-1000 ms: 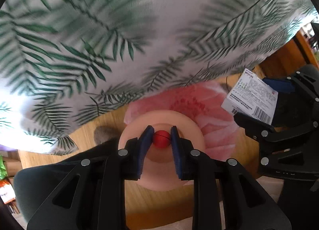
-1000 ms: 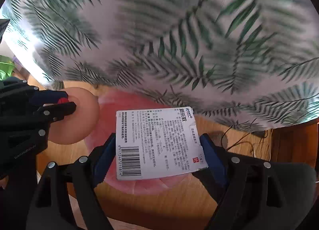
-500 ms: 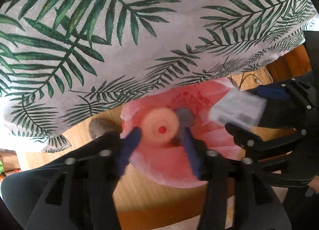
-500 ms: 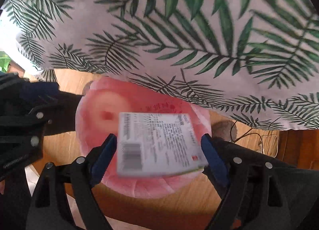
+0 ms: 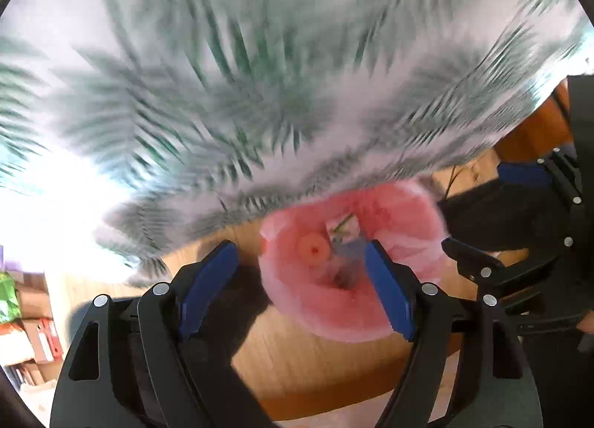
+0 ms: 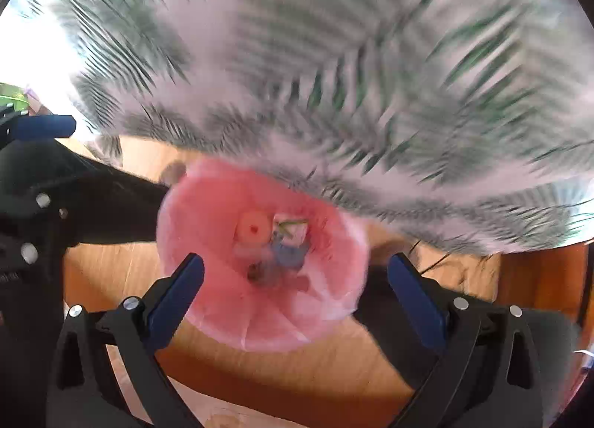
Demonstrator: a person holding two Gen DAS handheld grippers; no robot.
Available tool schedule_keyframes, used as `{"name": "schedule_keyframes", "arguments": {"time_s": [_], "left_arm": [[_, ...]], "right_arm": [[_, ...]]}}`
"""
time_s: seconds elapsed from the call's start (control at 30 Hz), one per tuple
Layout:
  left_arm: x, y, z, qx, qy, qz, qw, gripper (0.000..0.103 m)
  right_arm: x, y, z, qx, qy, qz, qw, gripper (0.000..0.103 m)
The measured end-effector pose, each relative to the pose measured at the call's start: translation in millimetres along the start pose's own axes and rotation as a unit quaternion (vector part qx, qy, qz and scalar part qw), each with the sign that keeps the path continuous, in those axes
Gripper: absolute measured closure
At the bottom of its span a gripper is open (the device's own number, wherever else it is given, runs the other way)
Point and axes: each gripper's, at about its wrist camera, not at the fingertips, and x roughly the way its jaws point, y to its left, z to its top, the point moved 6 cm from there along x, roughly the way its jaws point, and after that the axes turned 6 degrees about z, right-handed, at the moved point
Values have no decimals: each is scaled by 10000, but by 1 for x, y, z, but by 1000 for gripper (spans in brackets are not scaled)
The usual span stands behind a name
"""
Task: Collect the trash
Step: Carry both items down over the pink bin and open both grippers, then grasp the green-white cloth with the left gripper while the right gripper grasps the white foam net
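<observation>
A pink trash bag (image 5: 345,309) lines a bin on the wooden floor; it also shows in the right wrist view (image 6: 208,227). Inside lie a peach round lid with a red knob (image 5: 313,250) (image 6: 253,229), a white box (image 6: 295,231) (image 5: 343,229) and other scraps. My left gripper (image 5: 300,287) is open and empty above the bag's left side. My right gripper (image 6: 297,301) is open and empty above the bag's near rim. Both views are blurred.
A palm-leaf tablecloth (image 5: 260,94) (image 6: 334,75) hangs just behind the bin. A dark cable (image 6: 434,262) lies on the floor to the right. Boxes and books (image 5: 33,346) stand at the far left.
Both grippers opened and let go. The peach lid and the white box fell into the pink bag. Both grippers have pulled back from it.
</observation>
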Motion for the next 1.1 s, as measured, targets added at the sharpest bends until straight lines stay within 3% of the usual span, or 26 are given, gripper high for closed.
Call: {"name": "schedule_keyframes", "arguments": {"time_s": [0.13,0.3,0.43,0.57,0.77,1.03,1.1], "left_arm": [[-89,16,29,-45,-869,29,9962,20],[-186,34,84,-5,-1912,114,9815,16],[-218,52,135,-12,-2383,328,9706,9],[-213,75,191,-122,-2450,479,9683,8],[-159,120,285,-503,-2192,752,9715,9],[-109,148,331,-788,-1832,722,9772,10],[-100,148,336,-761,-1759,700,9790,17]], "right_arm": [[-86,0,23,-4,-760,-46,9971,5],[-194,-10,72,-48,-1795,-208,9835,5],[-237,-21,119,-136,-2349,-368,9712,5],[-251,-31,167,-171,-2559,-403,9657,5],[-244,-36,218,-166,-2630,-411,9638,5],[-225,-30,254,-255,-2553,-420,9656,5],[-221,-29,259,-280,-2520,-417,9664,5]]}}
